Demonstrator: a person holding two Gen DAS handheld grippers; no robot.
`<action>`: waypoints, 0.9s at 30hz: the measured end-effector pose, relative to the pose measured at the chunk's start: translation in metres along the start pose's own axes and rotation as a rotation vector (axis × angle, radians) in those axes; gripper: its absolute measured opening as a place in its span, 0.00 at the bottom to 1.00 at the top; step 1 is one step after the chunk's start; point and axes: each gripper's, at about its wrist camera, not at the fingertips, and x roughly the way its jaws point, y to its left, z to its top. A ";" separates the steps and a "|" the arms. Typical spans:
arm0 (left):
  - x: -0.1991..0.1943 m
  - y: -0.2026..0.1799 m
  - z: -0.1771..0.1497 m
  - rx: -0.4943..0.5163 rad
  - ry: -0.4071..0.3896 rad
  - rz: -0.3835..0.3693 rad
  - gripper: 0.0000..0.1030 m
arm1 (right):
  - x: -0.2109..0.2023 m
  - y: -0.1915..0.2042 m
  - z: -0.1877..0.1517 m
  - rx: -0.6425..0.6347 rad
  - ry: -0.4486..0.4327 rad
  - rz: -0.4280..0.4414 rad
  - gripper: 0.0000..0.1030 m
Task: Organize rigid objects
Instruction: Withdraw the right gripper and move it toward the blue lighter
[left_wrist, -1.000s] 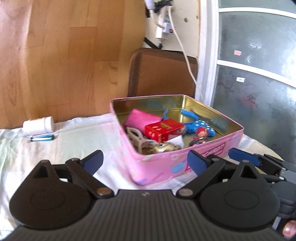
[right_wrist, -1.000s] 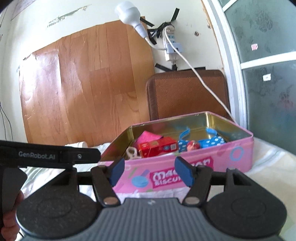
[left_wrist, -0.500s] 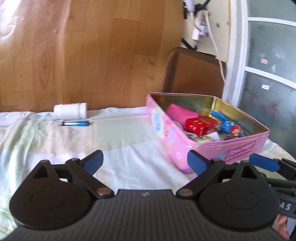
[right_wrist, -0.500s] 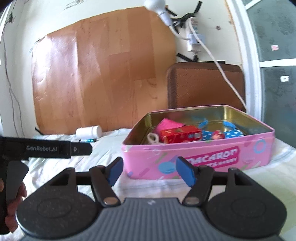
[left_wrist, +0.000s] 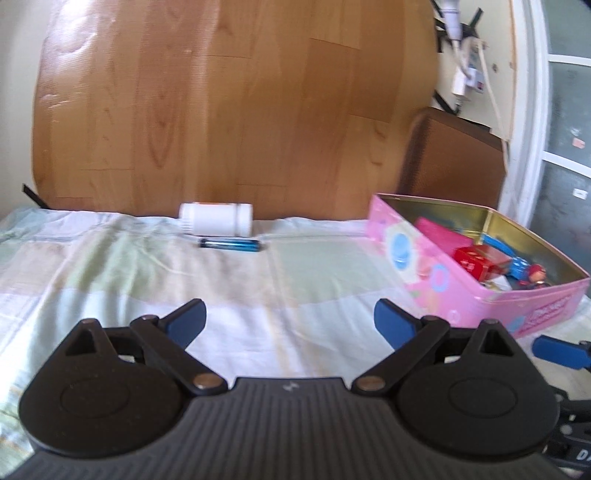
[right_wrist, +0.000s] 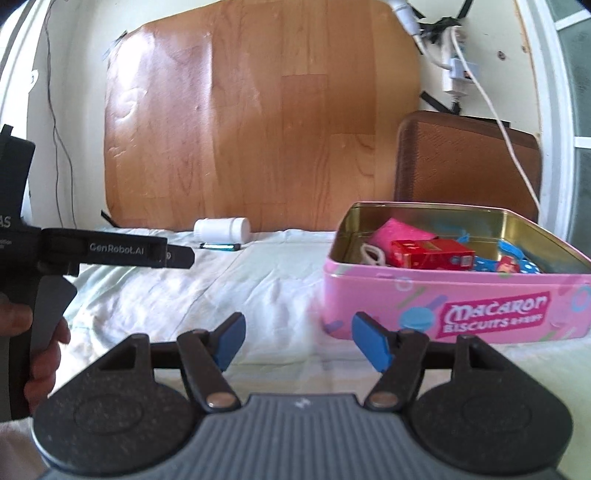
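Pale cloth-covered worktop (left_wrist: 110, 266), wood panel behind. Both claws wide and empty: left claw (left_wrist: 290, 325), right claw (right_wrist: 298, 341). White bottle (left_wrist: 216, 218) and blue lighter (left_wrist: 229, 243) lying crosswise far ahead, nearer left; pink tin (right_wrist: 443, 295) rightward.

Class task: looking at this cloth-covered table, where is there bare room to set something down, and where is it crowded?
Free: the cloth between the white plastic bottle with the blue lighter and the pink biscuit tin. Crowded: inside the tin, around the red box.

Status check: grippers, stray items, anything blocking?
Left gripper and right gripper open, empty. White bottle and blue lighter outside pink tin. Path unobstructed.
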 end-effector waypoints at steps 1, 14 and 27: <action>0.001 0.004 0.000 0.001 -0.004 0.013 0.96 | 0.002 0.002 0.000 -0.005 0.002 0.002 0.64; 0.015 0.051 -0.005 -0.043 0.004 0.114 0.96 | 0.024 0.033 0.004 -0.076 0.037 0.042 0.64; 0.015 0.077 -0.002 -0.086 -0.033 0.228 0.99 | 0.088 0.058 0.025 -0.177 0.103 0.104 0.65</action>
